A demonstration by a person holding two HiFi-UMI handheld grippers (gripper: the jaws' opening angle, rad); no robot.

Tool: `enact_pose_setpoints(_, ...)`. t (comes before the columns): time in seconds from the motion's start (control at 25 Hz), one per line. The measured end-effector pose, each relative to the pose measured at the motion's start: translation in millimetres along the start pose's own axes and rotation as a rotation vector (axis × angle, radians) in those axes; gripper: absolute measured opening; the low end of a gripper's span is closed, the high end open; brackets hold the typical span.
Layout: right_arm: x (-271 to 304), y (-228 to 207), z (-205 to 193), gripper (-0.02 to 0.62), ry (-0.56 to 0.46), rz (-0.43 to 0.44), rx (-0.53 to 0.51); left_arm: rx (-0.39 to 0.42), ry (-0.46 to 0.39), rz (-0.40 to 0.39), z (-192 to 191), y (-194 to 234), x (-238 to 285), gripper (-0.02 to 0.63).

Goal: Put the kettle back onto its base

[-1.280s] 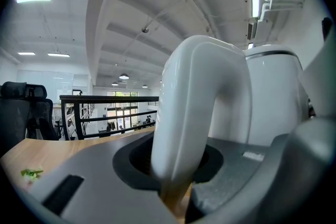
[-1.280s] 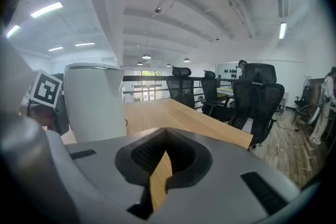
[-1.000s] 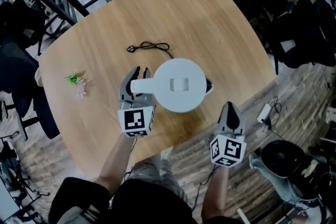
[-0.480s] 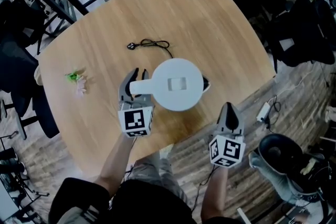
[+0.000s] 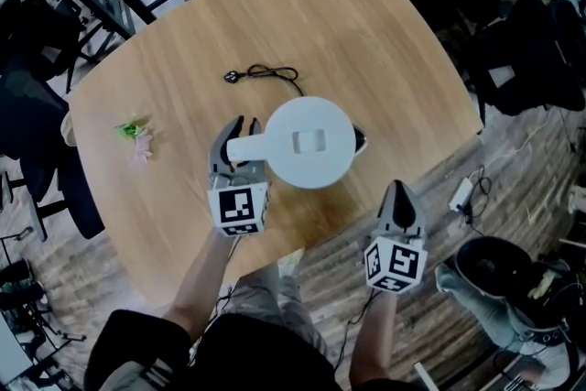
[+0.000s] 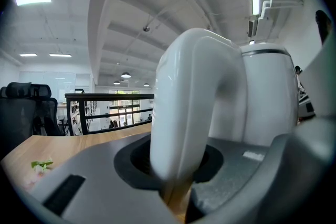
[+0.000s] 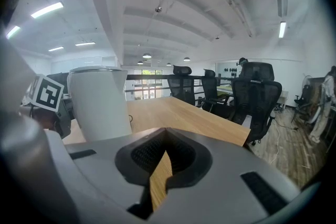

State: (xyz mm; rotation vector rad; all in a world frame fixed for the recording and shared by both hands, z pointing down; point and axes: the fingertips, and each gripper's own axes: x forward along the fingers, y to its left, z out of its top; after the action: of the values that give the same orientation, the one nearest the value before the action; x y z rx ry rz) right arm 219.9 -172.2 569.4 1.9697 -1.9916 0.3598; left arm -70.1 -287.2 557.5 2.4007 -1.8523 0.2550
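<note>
Your left gripper (image 5: 244, 135) is clenched on the handle (image 5: 245, 151) at the kettle's (image 5: 311, 142) 9 o'clock. The kettle is mid-way across the table (image 5: 385, 41), almost squarely over its base (image 5: 359, 142), a dark sliver at 3 o'clock. Probably lower it straight down. Your right gripper (image 5: 399, 190), pinched closed on nothing, idles at 5 o'clock.

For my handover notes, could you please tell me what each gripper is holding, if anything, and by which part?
The left gripper holds the white kettle by its handle; the right gripper holds nothing.

Glossy white plastic kettle (image 5: 307, 142) (matt wooden table (image 5: 366, 32)).
</note>
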Motion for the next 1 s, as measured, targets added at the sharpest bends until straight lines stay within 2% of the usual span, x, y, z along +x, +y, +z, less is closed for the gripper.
enact_pose_setpoints(0.4, -4, 1, -4, -0.002, 0.013, -0.003, 0.008, -0.009, 0.02, -0.032, -4, -5, -4, 0.086)
enact_pose_setpoints(0.72, -13, 2, -5, -0.002, 0.006, -0.006, 0.008, -0.031, 0.089, -0.028, -19, -1, -11, 0.176)
enact_pose_setpoints(1.0, -18, 7, -5, -0.002, 0.0, 0.002, 0.008, -0.01, 0.101, -0.036, -19, -3, -19, 0.187)
